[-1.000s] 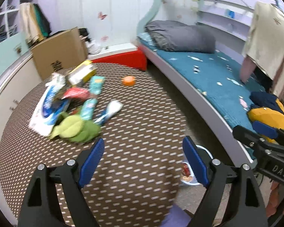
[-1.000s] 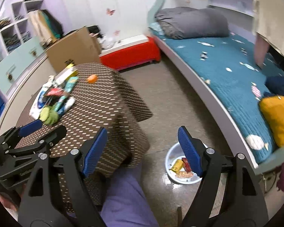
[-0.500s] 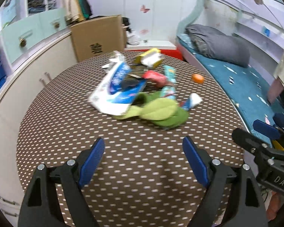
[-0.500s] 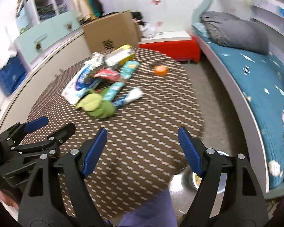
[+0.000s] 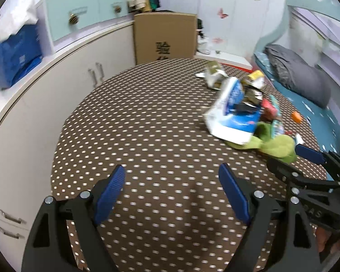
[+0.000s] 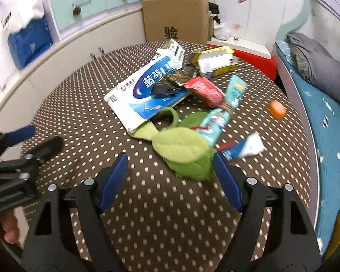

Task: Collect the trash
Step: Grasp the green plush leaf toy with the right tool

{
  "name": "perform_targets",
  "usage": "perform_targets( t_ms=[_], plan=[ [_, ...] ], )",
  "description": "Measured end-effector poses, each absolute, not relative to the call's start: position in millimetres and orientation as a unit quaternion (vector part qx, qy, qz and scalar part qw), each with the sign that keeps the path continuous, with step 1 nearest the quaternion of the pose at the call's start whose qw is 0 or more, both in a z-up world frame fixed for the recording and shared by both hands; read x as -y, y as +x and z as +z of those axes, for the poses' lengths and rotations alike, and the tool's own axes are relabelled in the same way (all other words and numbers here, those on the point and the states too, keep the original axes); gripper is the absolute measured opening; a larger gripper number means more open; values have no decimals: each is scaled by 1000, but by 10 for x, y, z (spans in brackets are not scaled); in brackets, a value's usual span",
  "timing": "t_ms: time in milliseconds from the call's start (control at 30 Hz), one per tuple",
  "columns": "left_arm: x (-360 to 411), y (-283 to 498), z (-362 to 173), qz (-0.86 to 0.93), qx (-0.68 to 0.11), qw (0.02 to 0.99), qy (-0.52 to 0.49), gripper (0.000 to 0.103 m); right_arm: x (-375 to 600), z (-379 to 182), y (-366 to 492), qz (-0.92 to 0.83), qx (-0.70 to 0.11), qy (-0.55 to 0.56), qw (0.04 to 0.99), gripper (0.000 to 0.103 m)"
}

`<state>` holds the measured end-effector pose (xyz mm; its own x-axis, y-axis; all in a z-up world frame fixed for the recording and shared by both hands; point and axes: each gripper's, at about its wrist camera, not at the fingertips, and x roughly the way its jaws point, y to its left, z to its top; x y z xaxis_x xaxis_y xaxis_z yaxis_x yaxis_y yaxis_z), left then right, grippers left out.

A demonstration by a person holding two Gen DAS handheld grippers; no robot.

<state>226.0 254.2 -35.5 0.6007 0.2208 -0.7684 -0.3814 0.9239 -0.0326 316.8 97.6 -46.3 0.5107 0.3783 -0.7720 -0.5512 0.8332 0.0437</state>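
Collection not yet begun, by appearance. Both the left claw and right claw stand wide and empty above the bench. The trash pile, including a blue-and-white carton, lies untouched there, just ahead of the right claw.

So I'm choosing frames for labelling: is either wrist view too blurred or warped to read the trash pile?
Left wrist view: the pile sits far right, smeared by motion blur and bent by the fisheye, so labels are unreadable. Right wrist view: the blue-and-white pack prints legibly, but the green cloth and orange ball are soft-edged. No strong glare in either.
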Motion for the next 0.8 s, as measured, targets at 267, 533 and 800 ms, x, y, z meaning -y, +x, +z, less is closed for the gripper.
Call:
perform_targets(
  t_ms=[267,533,800],
  plan=[
    [-2786,2261,-460,187,-424,879,-115,83,-1218,-594,3319,248,-406,-160,865,21],
    [-2779,2325,-428,179,-421,882,-114,83,-917,-254,3147,269,-386,-99,877,15],
    [-2624,2688,-350,135,-423,888,-119,86,-418,162,3118,237,-343,-53,907,15]
  ],
)
